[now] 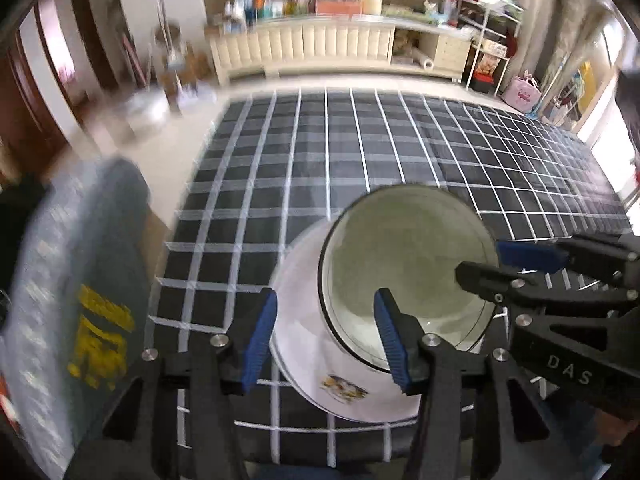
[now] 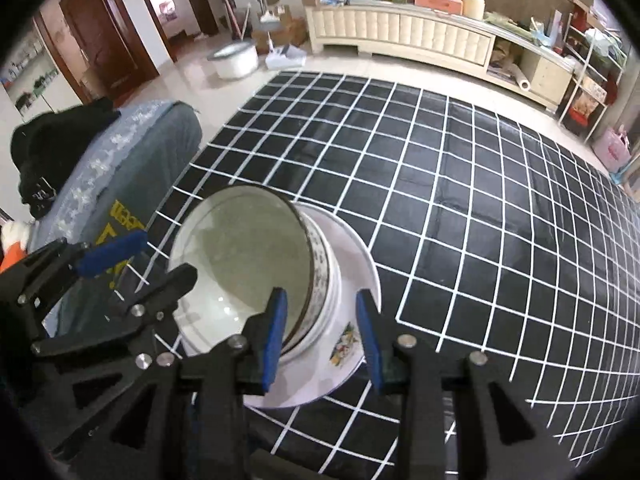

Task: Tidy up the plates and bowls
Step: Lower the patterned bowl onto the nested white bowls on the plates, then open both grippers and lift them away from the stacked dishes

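Your left gripper (image 1: 326, 336) hangs part-open, gripping nothing, its right pad over the bowl (image 1: 404, 268) stacked on the floral plate (image 1: 316, 360) near the near edge of the checked table (image 1: 320, 152). From the right wrist, your right gripper (image 2: 322, 338) straddles the bowl's wall with both pads clear; drift sideways and, I judge, a pad could nudge the bowl off the plate.

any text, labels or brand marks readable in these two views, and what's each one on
"DAS": raised letters on the right gripper body, seen from the left wrist; it may be cut off.
Yellow print on the grey cover beside the table: too blurred to read.
Dark marks around the bowl wall: too small to read.
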Available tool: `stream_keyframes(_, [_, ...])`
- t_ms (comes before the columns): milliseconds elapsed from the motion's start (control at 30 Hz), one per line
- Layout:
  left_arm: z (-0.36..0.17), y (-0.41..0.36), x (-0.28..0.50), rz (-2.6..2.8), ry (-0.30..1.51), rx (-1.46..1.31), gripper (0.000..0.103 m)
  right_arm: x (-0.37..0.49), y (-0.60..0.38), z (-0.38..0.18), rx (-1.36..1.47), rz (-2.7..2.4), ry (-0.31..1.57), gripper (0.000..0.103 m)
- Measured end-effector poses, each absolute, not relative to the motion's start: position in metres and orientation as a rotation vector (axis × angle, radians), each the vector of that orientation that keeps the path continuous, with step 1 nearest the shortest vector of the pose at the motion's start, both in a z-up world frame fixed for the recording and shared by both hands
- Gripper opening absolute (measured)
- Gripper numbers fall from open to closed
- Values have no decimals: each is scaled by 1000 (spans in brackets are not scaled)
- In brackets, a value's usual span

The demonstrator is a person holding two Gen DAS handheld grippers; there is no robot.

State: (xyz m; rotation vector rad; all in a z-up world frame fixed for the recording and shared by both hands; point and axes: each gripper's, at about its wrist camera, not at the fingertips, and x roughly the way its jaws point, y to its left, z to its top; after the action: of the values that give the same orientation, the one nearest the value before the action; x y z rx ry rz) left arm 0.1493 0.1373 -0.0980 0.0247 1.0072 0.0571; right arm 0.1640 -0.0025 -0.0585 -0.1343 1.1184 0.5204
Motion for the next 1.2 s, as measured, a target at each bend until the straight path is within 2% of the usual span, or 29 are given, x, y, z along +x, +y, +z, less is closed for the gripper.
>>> stream_keyframes(300, [-69, 120, 122, 63, 894, -8, 48, 141, -40, -29, -15, 506, 1007, 40])
stream_keyframes(500, [-42, 106, 87, 85, 779, -65, 48, 99, -70, 7, -56, 440, 841, 40])
stream_keyframes(533, [-36, 102, 82, 86, 749, -57, 48, 94, -74, 12, -56, 432, 821, 43])
stream_keyframes(567, [-29, 98, 73, 91, 712, -52, 48, 86, -79, 19, -57, 417, 788, 51])
stream_keyframes(633, [-21, 93, 60, 88, 667, -54, 48, 70, -88, 32, -73, 385, 722, 61])
stream_keyframes(700, [-12, 81, 46, 105, 622, -23, 48, 55, -95, 41, -94, 358, 669, 66])
stream_keyframes(733, [-8, 76, 39, 107, 602, -1, 49, 48, -99, 46, -97, 345, 646, 71])
stream_keyframes(800, [-1, 65, 26, 101, 573, 31, 68, 39, -106, 51, -96, 325, 613, 79])
stream_keyframes(867, [5, 55, 12, 78, 545, 50, 79, 26, -116, 55, -91, 292, 579, 86])
stream_keyframes(900, [8, 52, 6, 71, 533, 56, 82, 21, -120, 56, -99, 270, 561, 86])
stream_keyframes(1033, [18, 44, -15, 61, 486, 43, 83, -4, -134, 62, -130, 216, 466, 96])
stream_keyframes(1100, [21, 42, -25, 49, 472, 14, 90, -12, -140, 64, -126, 214, 438, 99])
stream_keyframes(1200, [23, 38, -33, 50, 451, 14, 94, -19, -147, 67, -106, 209, 403, 102])
